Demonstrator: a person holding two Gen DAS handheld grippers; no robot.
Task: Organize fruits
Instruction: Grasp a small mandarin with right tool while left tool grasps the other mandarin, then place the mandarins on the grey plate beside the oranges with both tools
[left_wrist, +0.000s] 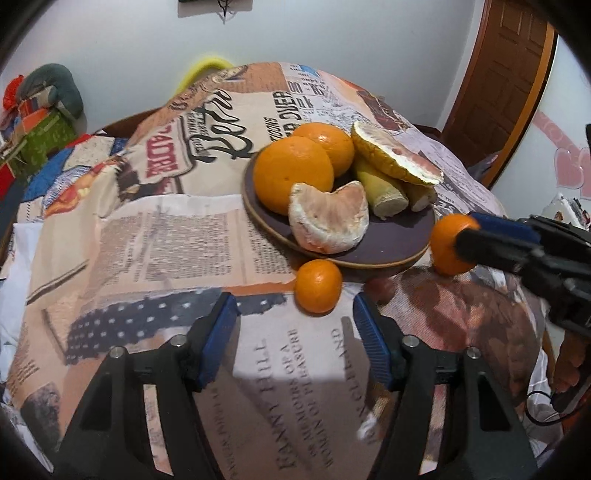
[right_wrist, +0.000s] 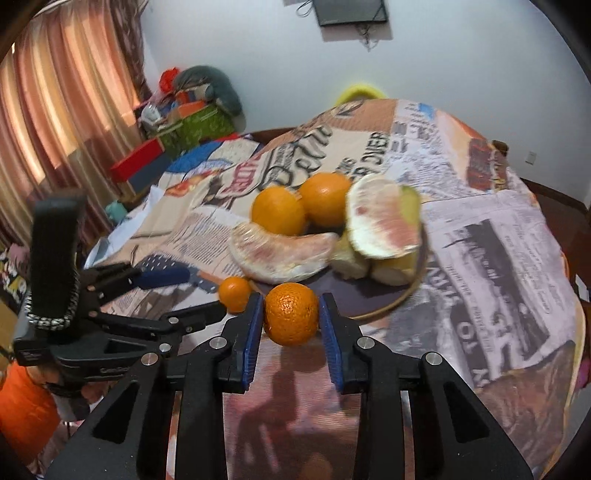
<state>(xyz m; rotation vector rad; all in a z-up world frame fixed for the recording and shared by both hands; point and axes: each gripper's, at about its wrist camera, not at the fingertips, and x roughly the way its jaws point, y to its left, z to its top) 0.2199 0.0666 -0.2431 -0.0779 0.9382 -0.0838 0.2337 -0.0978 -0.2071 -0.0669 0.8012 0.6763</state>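
A newspaper-print tablecloth (left_wrist: 207, 236) covers the table. Behind it stands a pale wall (right_wrist: 280, 66) carrying a dark screen (right_wrist: 351, 11). Striped curtains (right_wrist: 55, 110) hang beside green boxes (right_wrist: 199, 125) and a grey cushion (right_wrist: 210, 85); a brown wooden door (left_wrist: 506, 74) shows opposite

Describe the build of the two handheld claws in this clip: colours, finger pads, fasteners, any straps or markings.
Both the left claw and right claw are matte black plastic linkages with silver round bolt heads and ribbed blue finger pads. The left one shows an upright black handle wrapped by a black-and-white braided strap, plus small unreadable white lettering.
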